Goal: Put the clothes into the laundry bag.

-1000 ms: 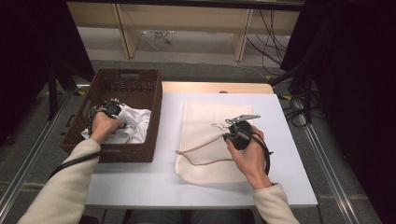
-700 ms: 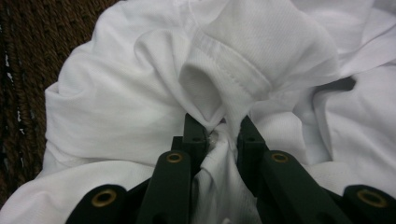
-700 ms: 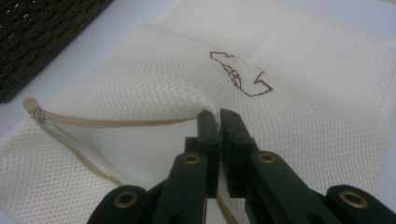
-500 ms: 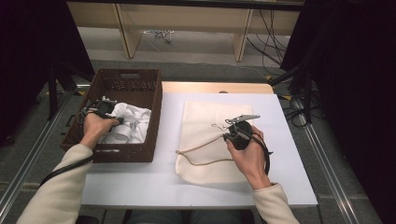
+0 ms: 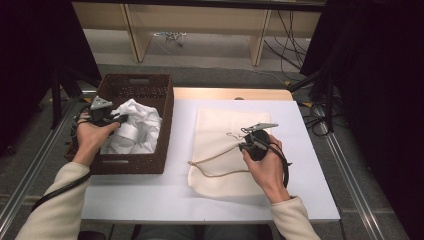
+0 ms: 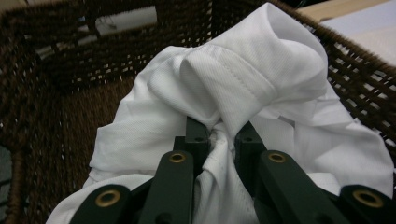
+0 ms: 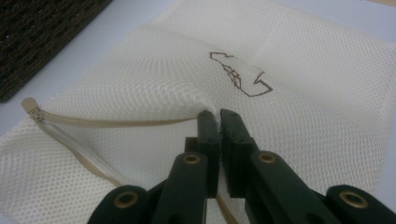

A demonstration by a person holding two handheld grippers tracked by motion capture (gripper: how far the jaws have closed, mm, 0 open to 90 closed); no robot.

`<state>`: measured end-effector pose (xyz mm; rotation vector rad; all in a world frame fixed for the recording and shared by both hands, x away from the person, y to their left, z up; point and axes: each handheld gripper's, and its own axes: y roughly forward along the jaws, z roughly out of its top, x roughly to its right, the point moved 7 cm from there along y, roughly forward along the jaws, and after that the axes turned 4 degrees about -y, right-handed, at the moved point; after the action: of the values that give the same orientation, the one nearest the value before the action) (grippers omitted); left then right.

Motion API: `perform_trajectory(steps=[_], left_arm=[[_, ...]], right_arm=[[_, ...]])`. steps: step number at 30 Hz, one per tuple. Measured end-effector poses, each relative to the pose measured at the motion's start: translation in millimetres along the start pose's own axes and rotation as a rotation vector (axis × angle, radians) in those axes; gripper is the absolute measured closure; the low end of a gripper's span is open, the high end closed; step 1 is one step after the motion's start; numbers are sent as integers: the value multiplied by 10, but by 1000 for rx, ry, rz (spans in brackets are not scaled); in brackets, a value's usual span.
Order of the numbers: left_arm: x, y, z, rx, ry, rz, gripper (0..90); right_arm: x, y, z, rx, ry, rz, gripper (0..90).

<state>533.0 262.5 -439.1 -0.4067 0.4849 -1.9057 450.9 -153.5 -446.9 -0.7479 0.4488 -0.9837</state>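
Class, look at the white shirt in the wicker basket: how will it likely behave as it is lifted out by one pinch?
The white shirt looks soft and crumpled, so it will probably droop and trail below the left gripper. Its folds bunch between the jaws, suggesting a fair hold. Loose cloth may snag on the rough basket rim.

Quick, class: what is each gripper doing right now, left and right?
Left gripper: closed on the white garment in the wicker basket.
Right gripper: closed on the mesh laundry bag, holding its top layer.
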Motion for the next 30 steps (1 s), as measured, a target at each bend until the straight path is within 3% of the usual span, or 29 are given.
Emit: perform_trajectory(steps=[2, 5, 11, 20, 30], left_arm=[[48, -41, 56, 51, -1, -17, 797], [65, -80, 94, 81, 2, -13, 797], [176, -224, 244, 181, -7, -48, 797], [330, -384, 425, 280, -7, -99, 797], [471, -624, 633, 370, 18, -115, 798]], right_arm=[[8, -1, 1, 0, -16, 1, 883], [2, -3, -3, -1, -7, 4, 883], [6, -2, -3, -3, -1, -8, 883], [7, -1, -4, -3, -5, -8, 883], [7, -2, -4, -3, -3, -8, 883]])
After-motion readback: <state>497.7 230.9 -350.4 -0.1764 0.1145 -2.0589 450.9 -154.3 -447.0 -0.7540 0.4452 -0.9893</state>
